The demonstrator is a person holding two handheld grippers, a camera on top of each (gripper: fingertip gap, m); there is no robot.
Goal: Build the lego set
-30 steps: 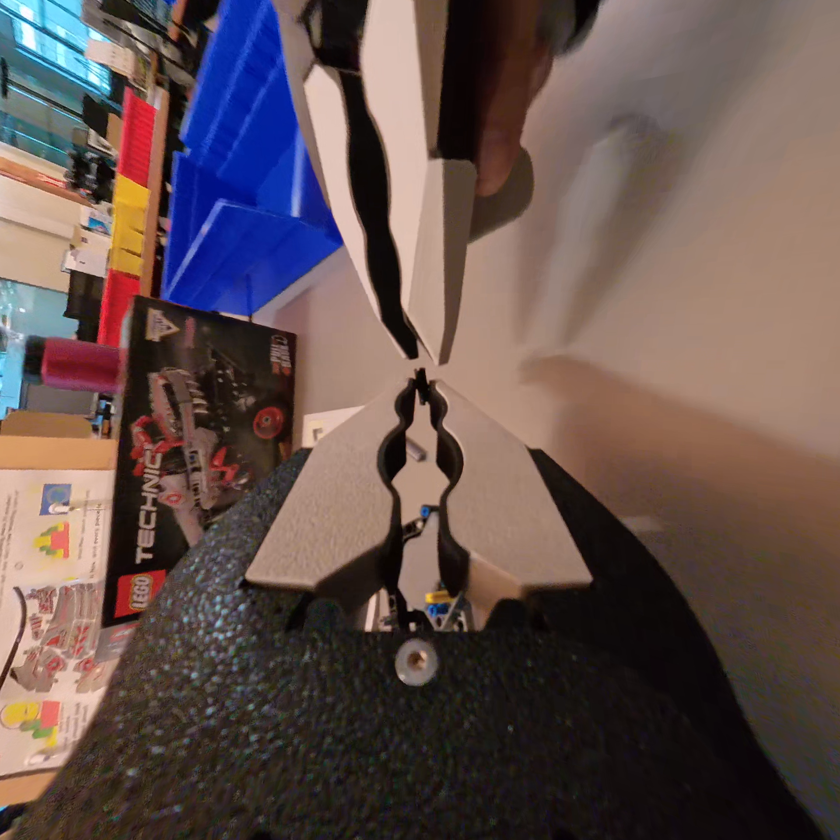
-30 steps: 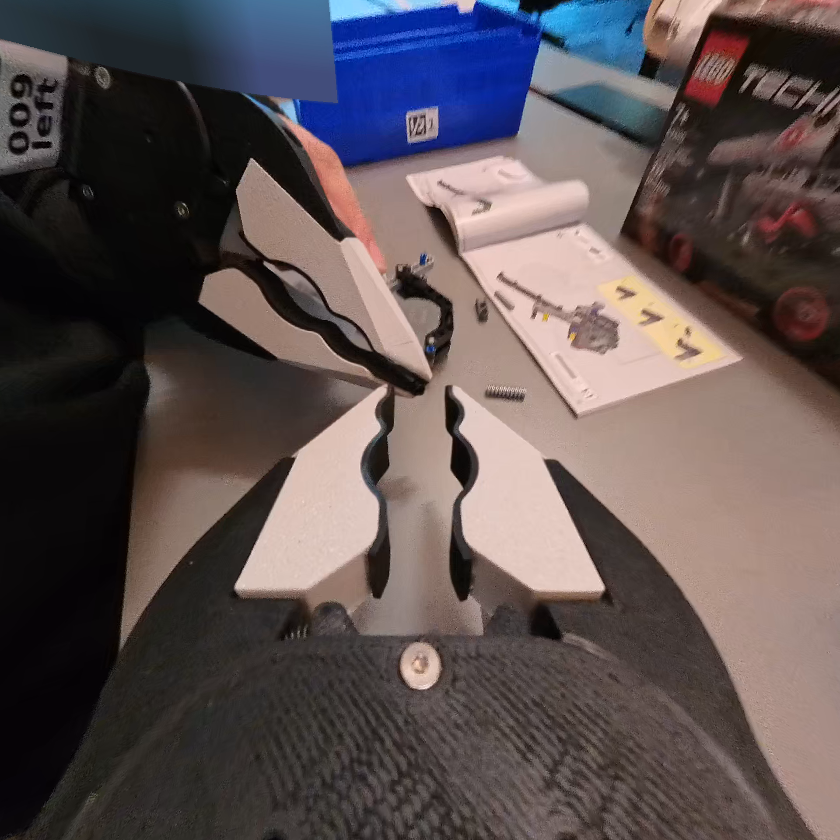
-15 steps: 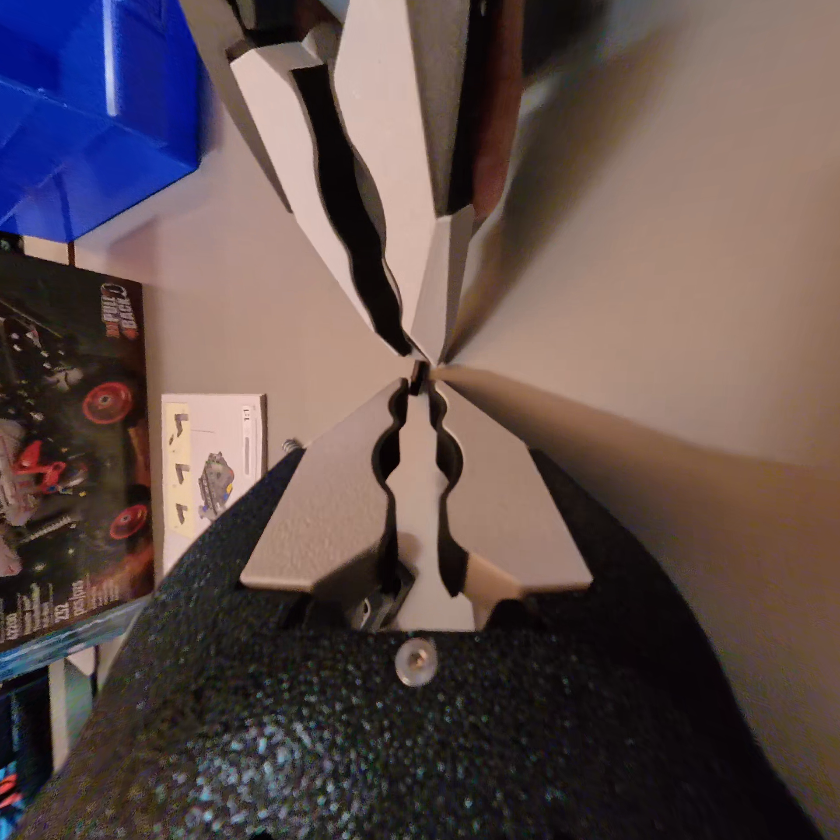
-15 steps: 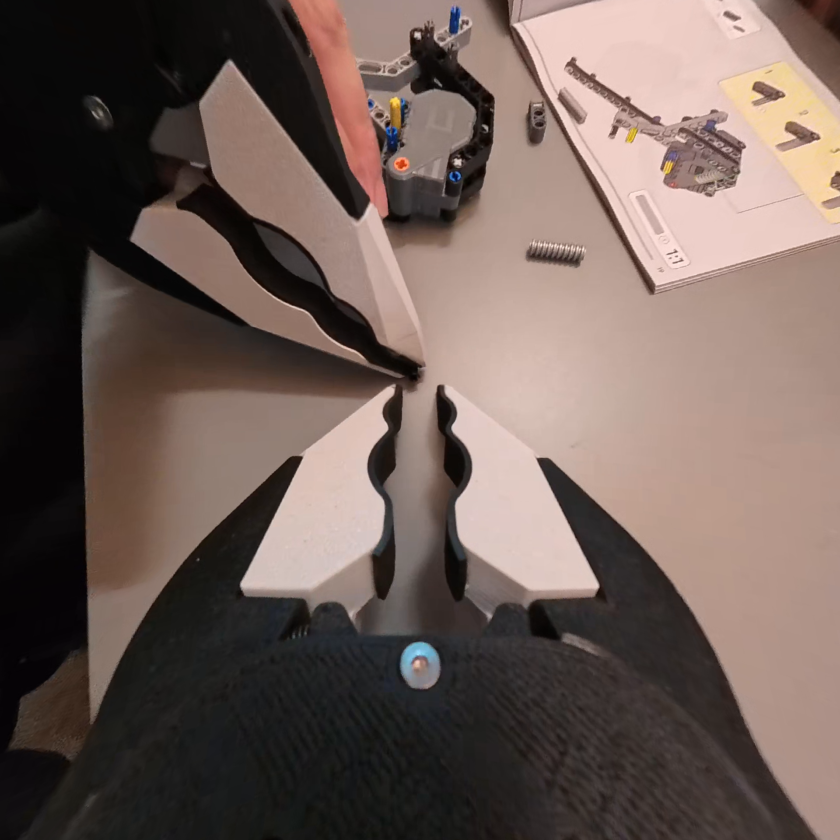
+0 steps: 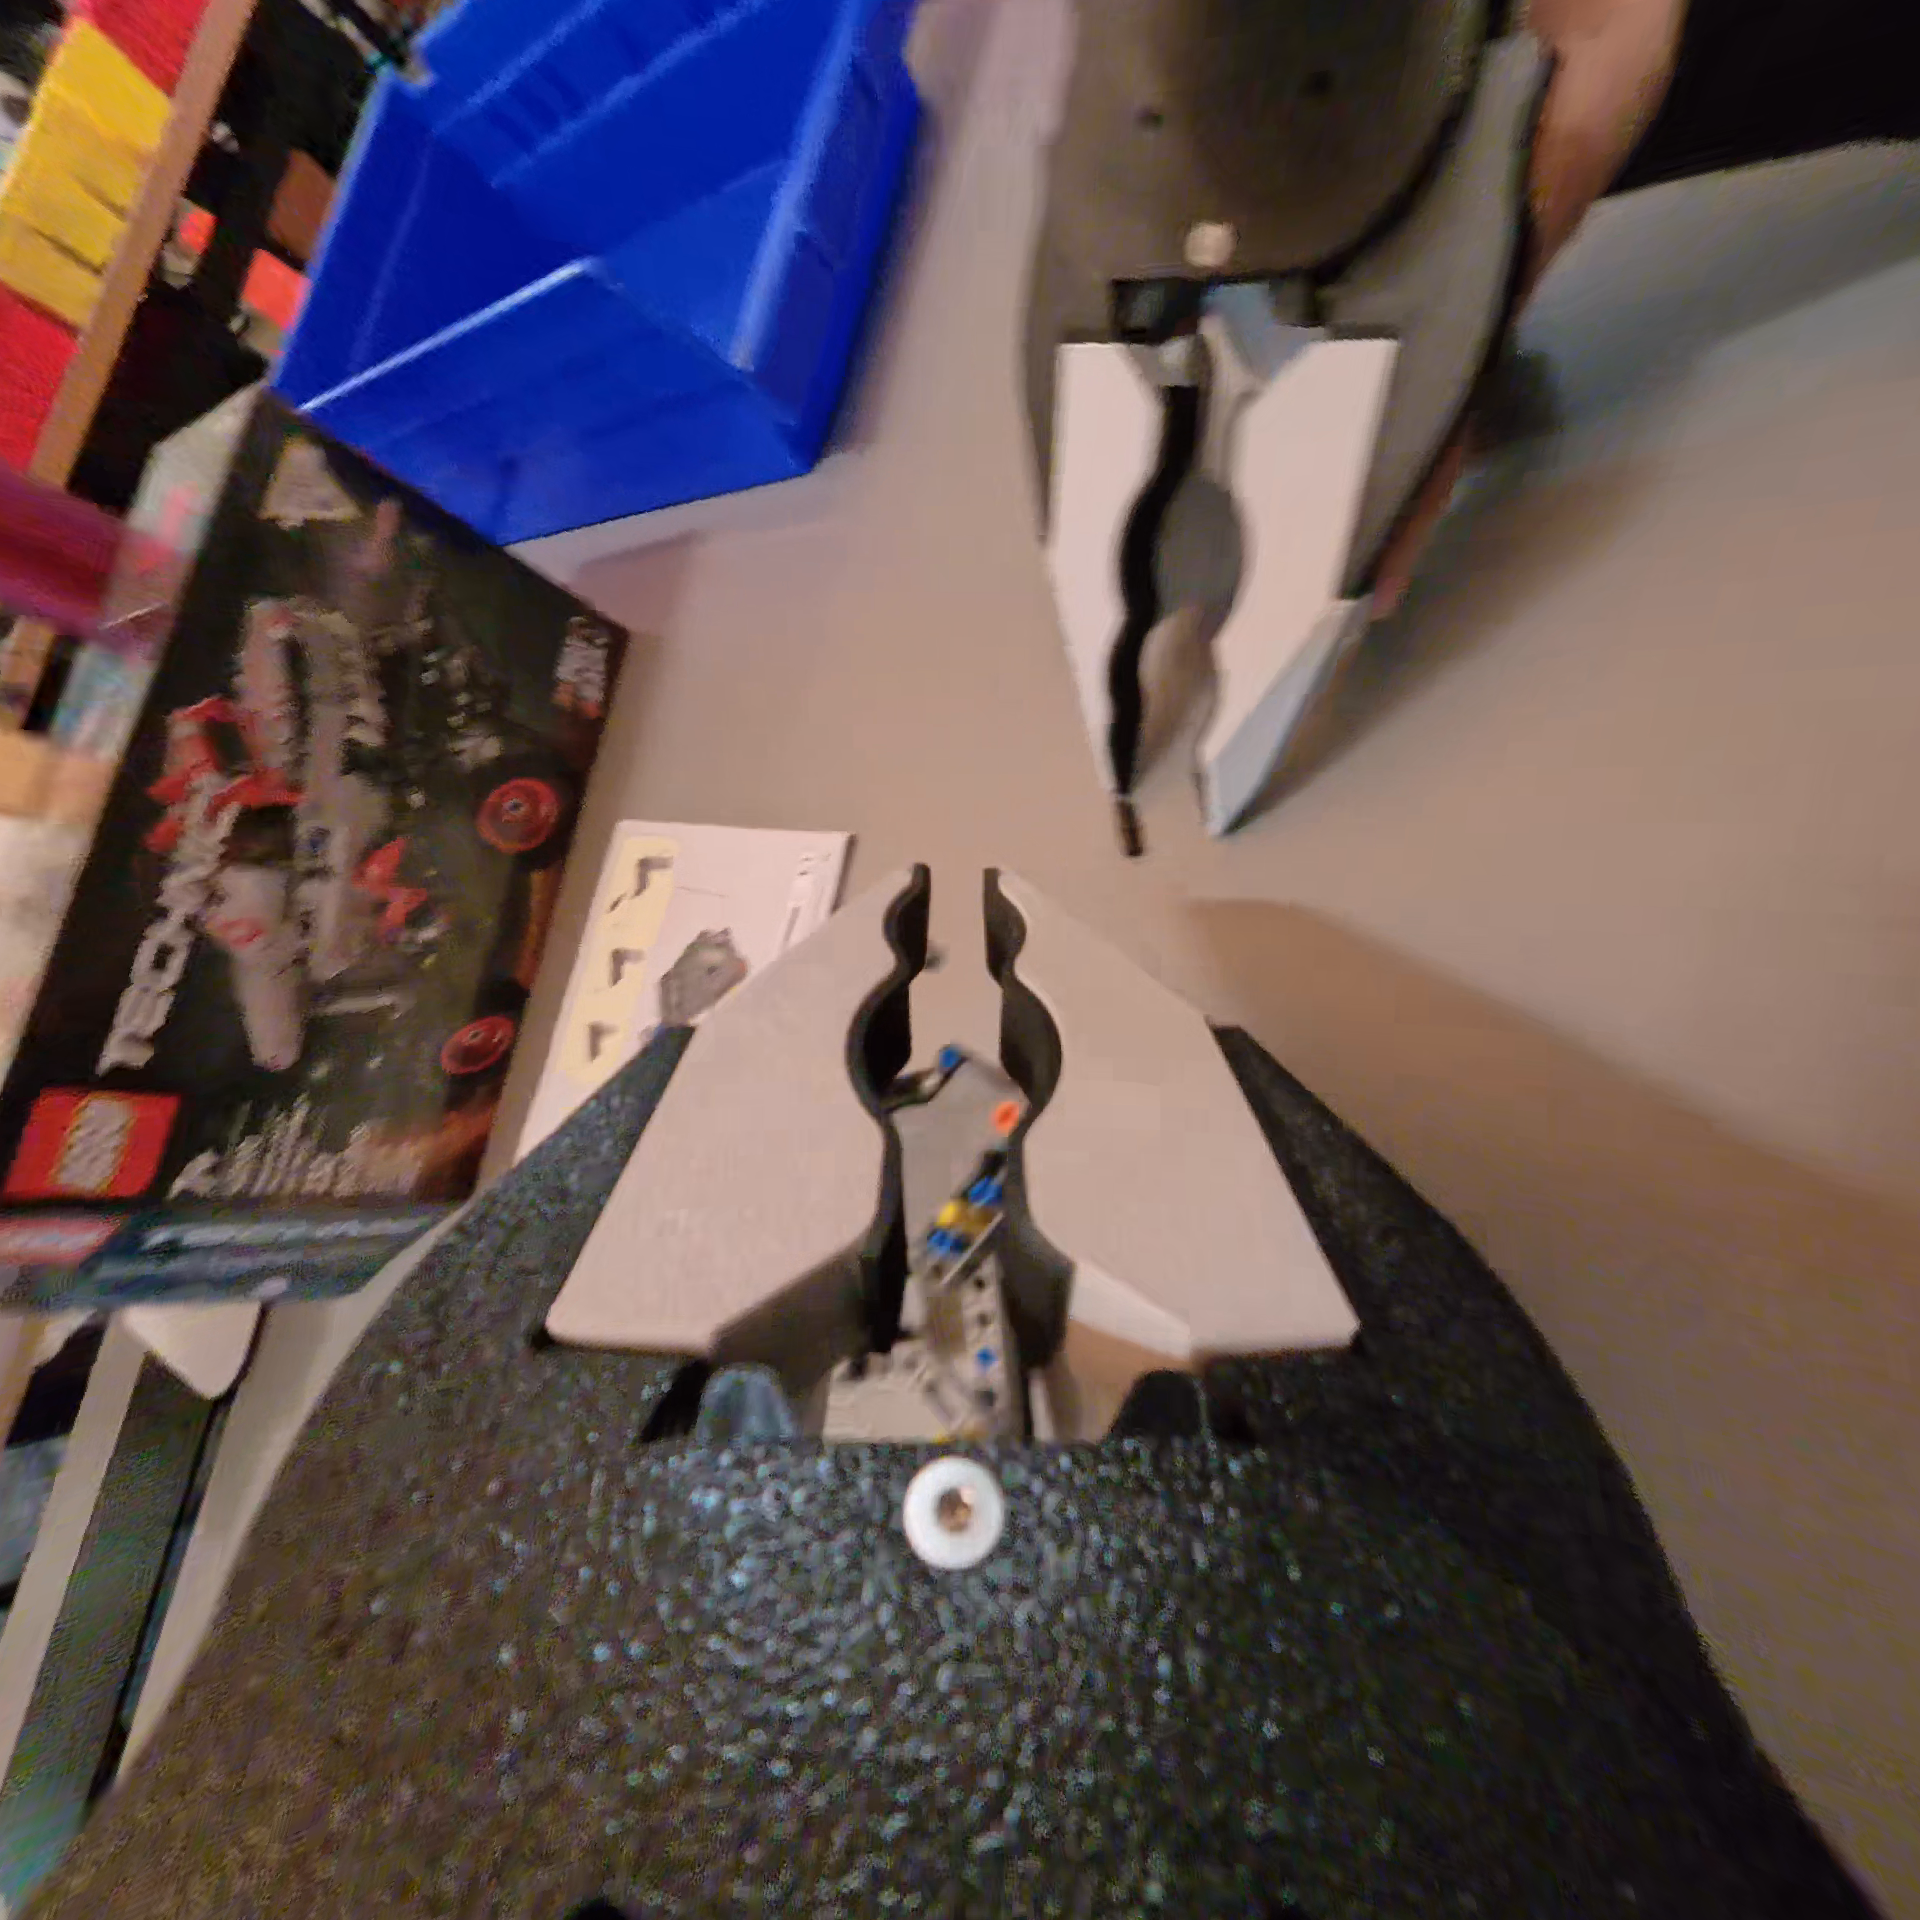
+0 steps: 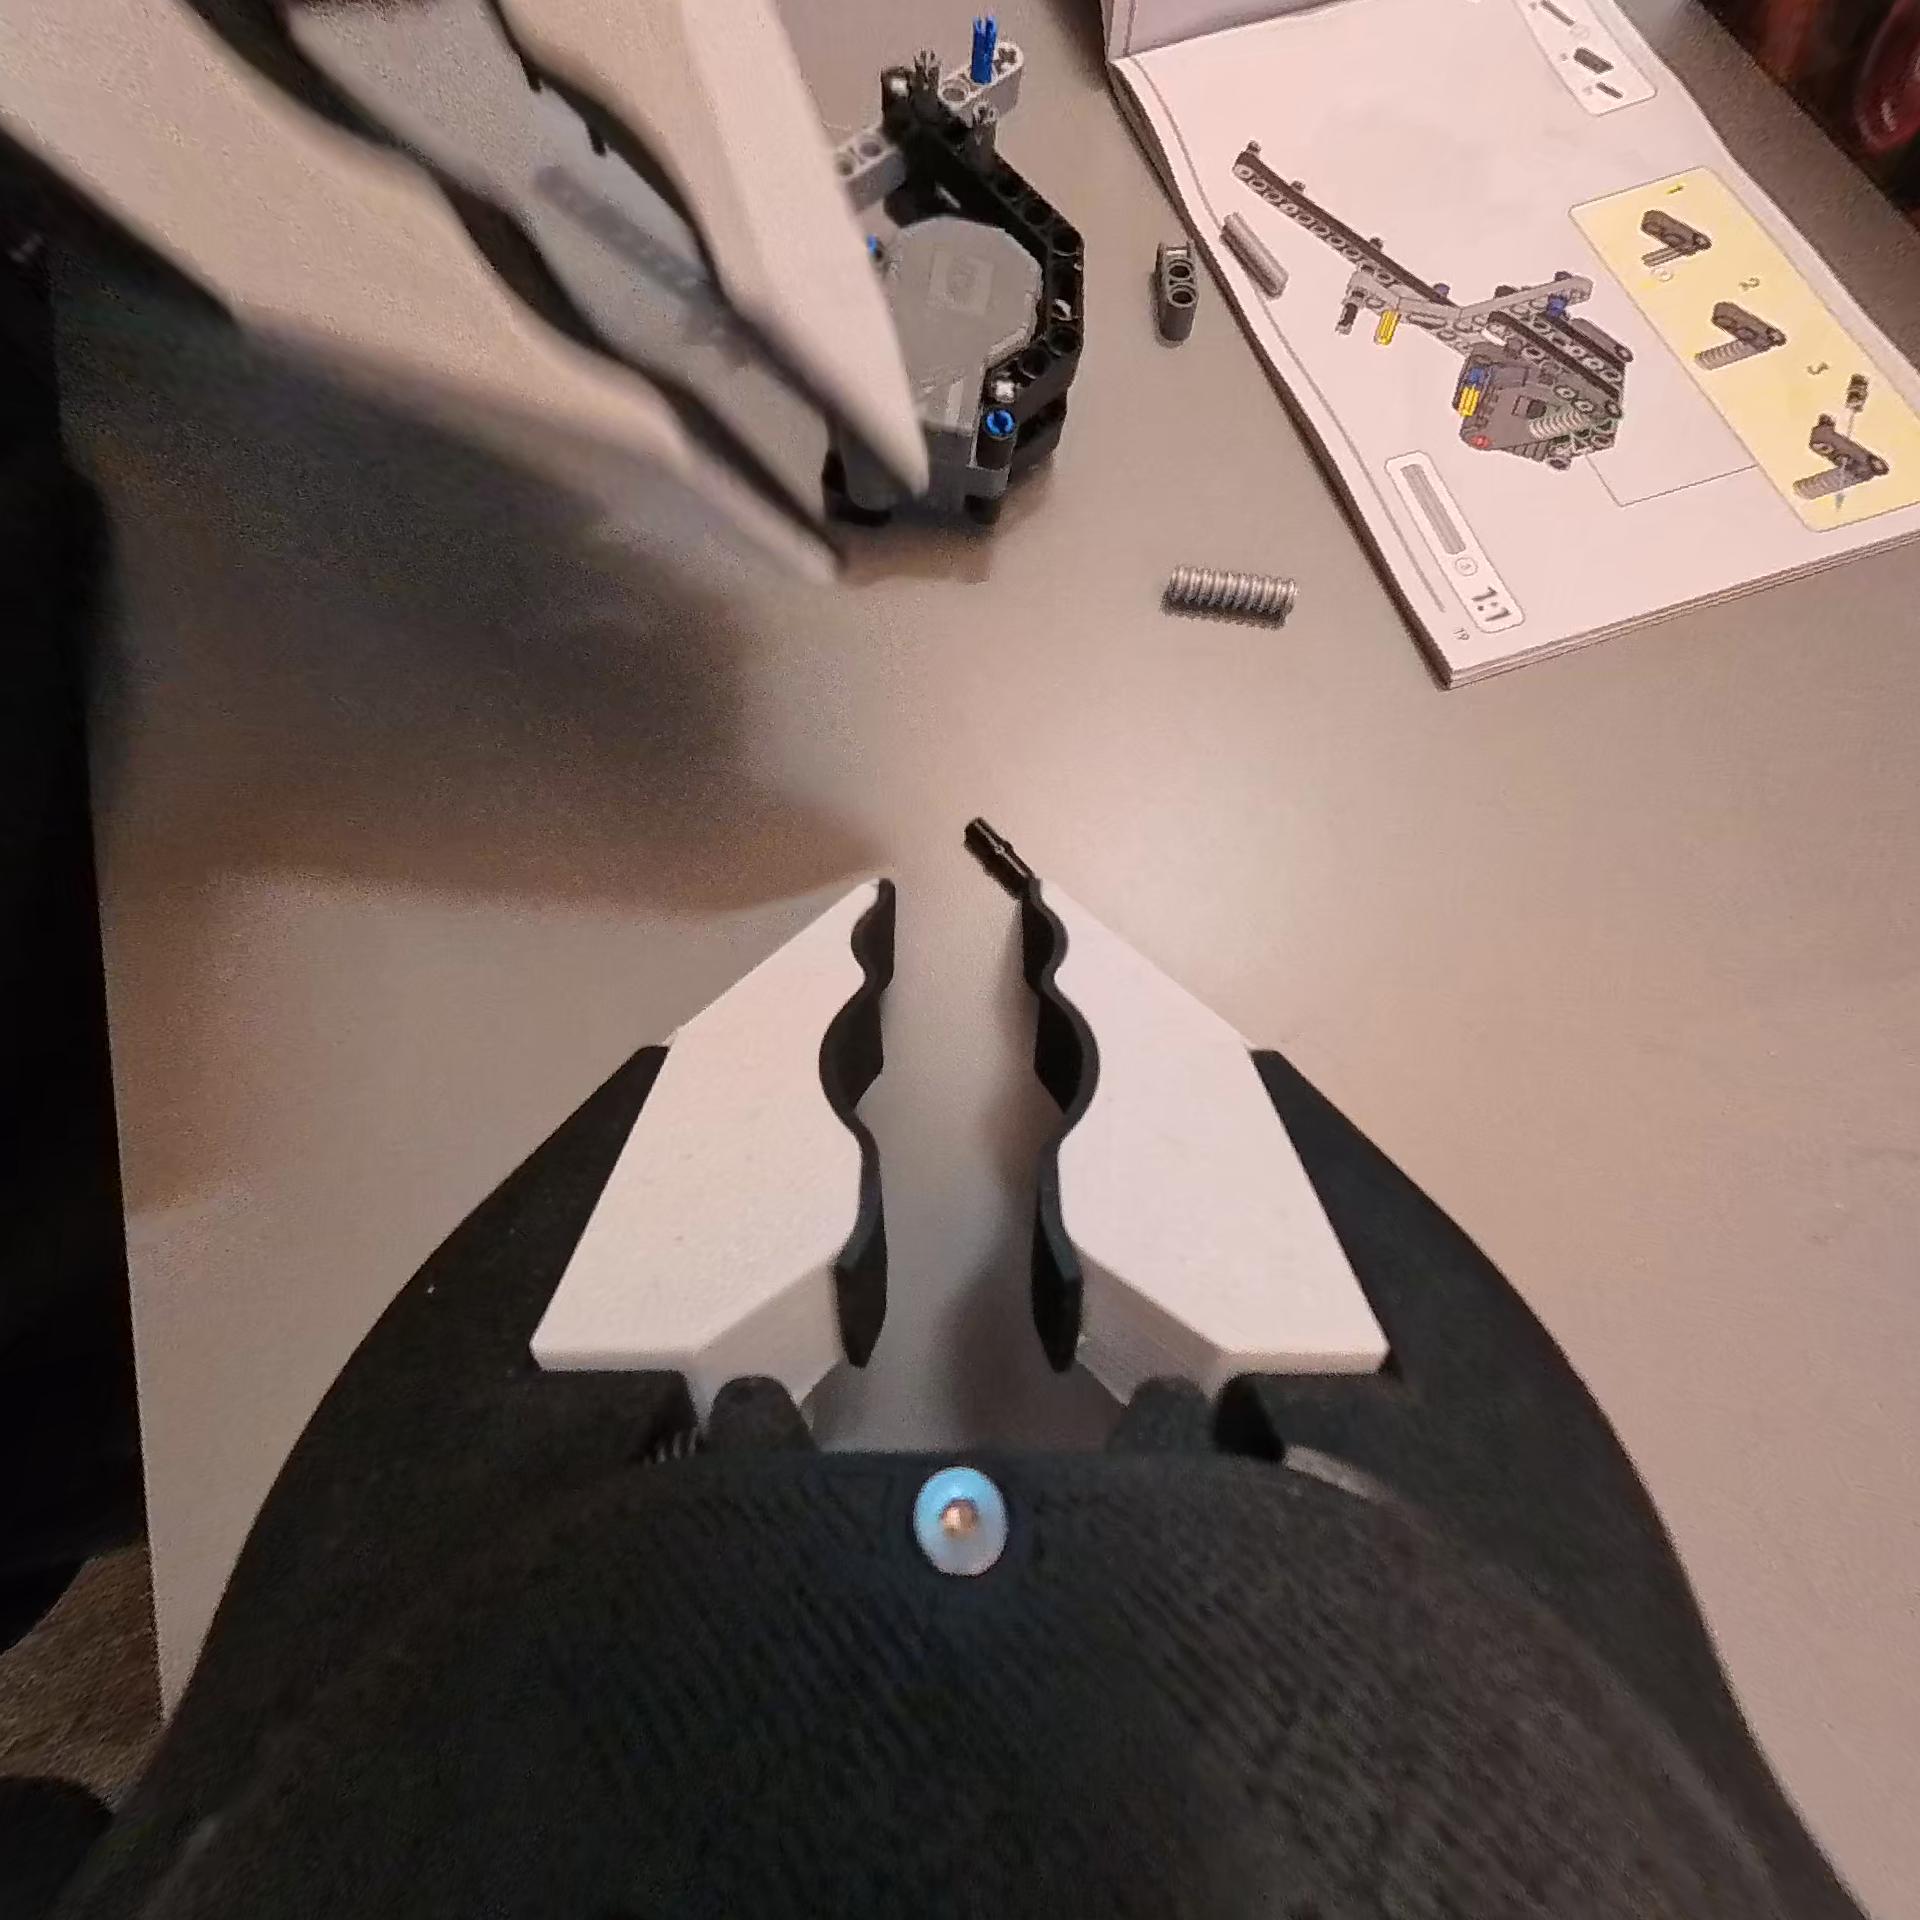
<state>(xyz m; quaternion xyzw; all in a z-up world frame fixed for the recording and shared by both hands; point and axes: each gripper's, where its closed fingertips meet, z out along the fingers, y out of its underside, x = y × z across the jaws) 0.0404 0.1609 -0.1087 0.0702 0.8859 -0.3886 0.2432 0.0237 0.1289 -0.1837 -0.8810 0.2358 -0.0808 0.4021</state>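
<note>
A small black pin [image 6: 992, 847] sits at the tip of my right gripper's right finger, outside the jaws; it also shows in the left wrist view [image 5: 1127, 828]. I cannot tell whether it lies on the table. My right gripper [image 6: 956, 888] is open and empty and also shows in the left wrist view [image 5: 1174, 823]. My left gripper [image 5: 951, 883] is open with a narrow gap. It hangs over the grey and black lego assembly [image 6: 977, 301], which shows between its fingers [image 5: 961, 1174]. In the right wrist view the left gripper [image 6: 873, 525] is blurred.
On the grey table [image 6: 1455, 1039] lie a metal spring [image 6: 1231, 594], a grey connector [image 6: 1176, 291] and the open instruction booklet [image 6: 1558, 312]. The lego box [image 5: 312, 883] and blue bins [image 5: 623, 260] stand behind the booklet [image 5: 707, 935]. The tips of one gripper are about 9 centimetres away from the tips of the other.
The left gripper was shut on the black pin, tip to tip with the right gripper. It has opened and drawn back over the assembly. The pin stays at the right gripper's tip.
</note>
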